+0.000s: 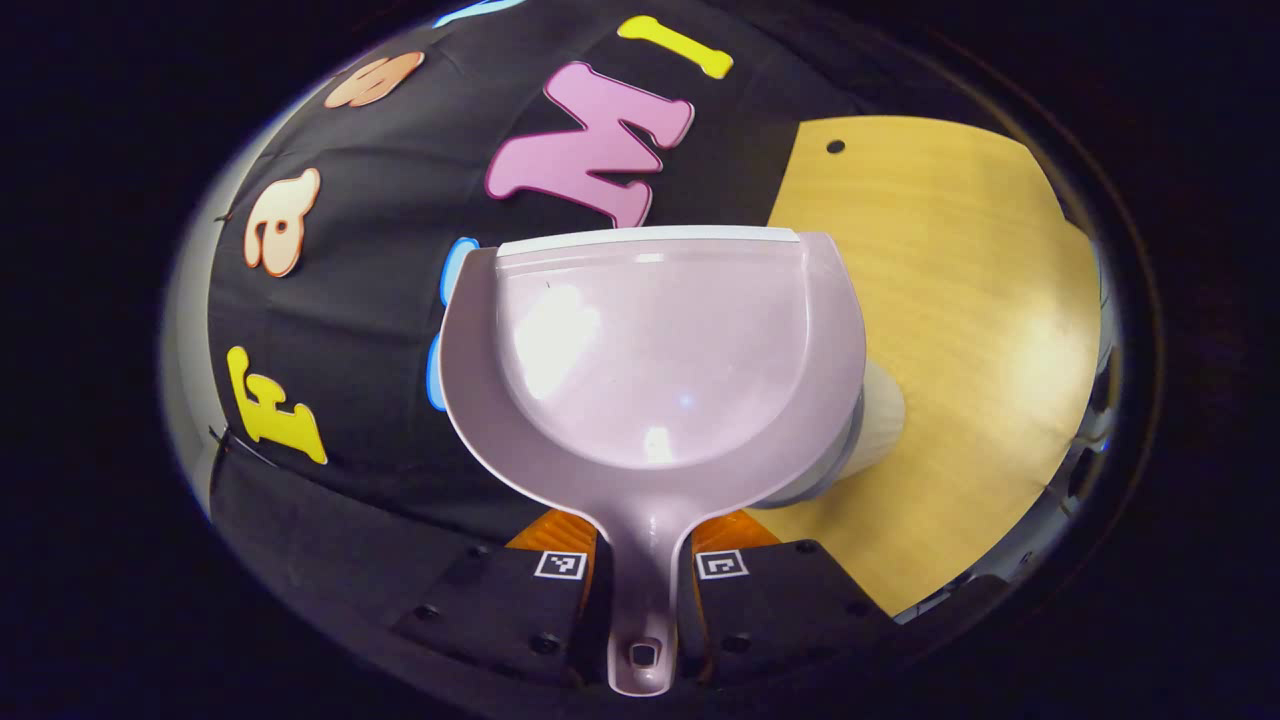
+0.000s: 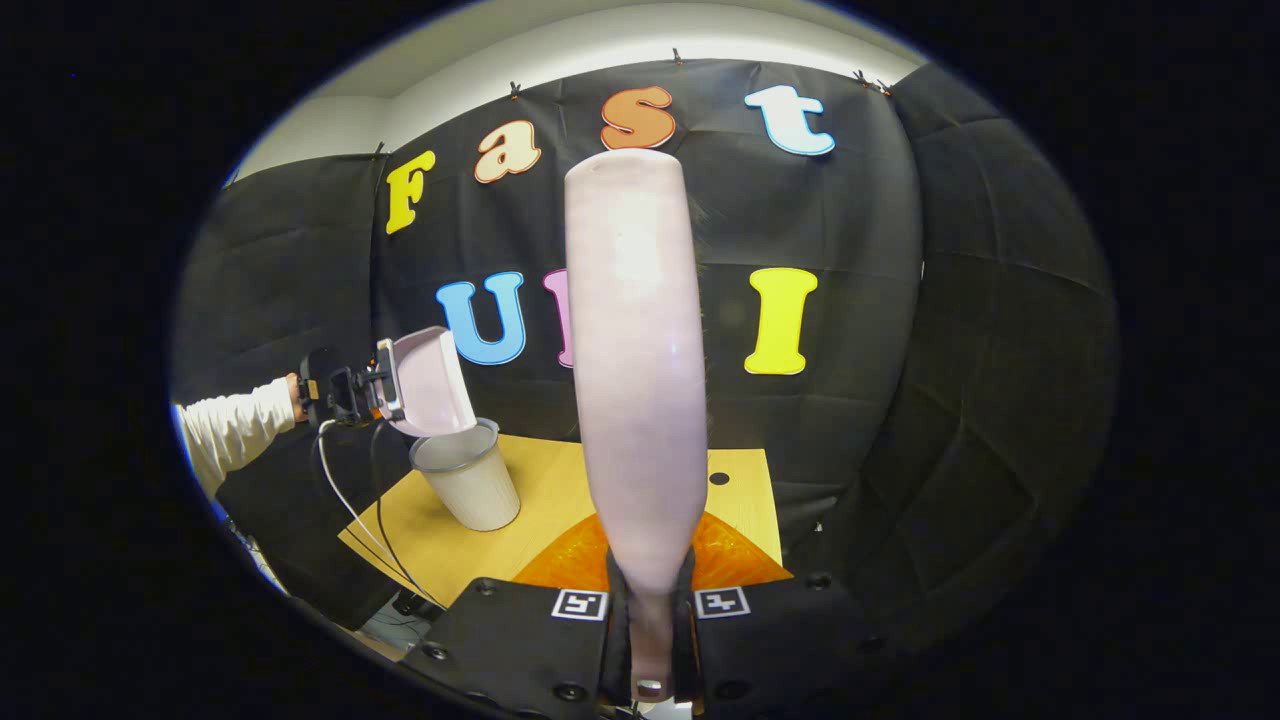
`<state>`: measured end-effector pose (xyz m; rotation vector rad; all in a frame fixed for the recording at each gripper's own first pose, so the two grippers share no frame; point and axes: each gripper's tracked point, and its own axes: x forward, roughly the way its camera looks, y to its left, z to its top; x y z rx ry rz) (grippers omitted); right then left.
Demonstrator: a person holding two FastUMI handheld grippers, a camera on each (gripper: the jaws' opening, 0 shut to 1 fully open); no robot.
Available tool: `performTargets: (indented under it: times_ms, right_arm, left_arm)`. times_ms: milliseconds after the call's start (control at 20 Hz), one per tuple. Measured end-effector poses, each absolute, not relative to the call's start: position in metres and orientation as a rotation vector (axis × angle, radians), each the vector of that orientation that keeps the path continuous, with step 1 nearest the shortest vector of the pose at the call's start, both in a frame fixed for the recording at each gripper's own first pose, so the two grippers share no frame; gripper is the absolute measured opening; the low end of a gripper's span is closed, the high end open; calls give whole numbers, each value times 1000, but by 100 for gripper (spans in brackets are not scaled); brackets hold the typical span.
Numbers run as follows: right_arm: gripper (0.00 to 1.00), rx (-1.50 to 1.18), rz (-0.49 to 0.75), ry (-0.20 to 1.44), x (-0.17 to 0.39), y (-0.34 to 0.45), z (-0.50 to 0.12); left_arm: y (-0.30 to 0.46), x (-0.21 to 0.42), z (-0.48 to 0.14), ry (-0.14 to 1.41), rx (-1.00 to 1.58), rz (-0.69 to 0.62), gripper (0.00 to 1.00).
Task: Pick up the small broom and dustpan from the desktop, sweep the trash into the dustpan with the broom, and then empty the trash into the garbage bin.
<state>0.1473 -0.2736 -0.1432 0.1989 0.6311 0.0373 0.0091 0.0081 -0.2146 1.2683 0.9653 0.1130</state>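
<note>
Left tongs (image 1: 643,580) clenched on dustpan (image 1: 655,350) handle, pan tipped mouth-down directly over garbage bin (image 2: 468,485) on surface (image 2: 560,500). Right tongs (image 2: 650,600) grasping broom (image 2: 638,360), upright, well apart.

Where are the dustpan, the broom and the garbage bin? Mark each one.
dustpan (image 1: 660,350), left gripper view, middle of its scoop.
broom (image 2: 637,380), right gripper view, middle of its pink back.
garbage bin (image 2: 470,485), right gripper view, its white side wall, below the tipped dustpan.
</note>
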Motion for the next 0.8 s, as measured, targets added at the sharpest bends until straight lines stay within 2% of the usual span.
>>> performTargets:
  times_ms: [150,300,500,650,800]
  right_arm:
    - [17,198,81,631,152,-259,-146]
    - [17,196,131,637,161,-242,-156]
    - [17,250,167,669,176,-210,-191]
    - [17,310,105,712,187,-182,-245]
    - [17,416,78,899,176,-138,-339]
  left_arm:
    - [-25,11,-218,873,1099,111,24]
    - [-70,1,-235,878,847,67,24]
    - [-135,-51,-277,946,534,20,23]
    - [-170,-84,-320,1035,262,61,23]
    - [-197,-109,-377,1180,64,98,23]
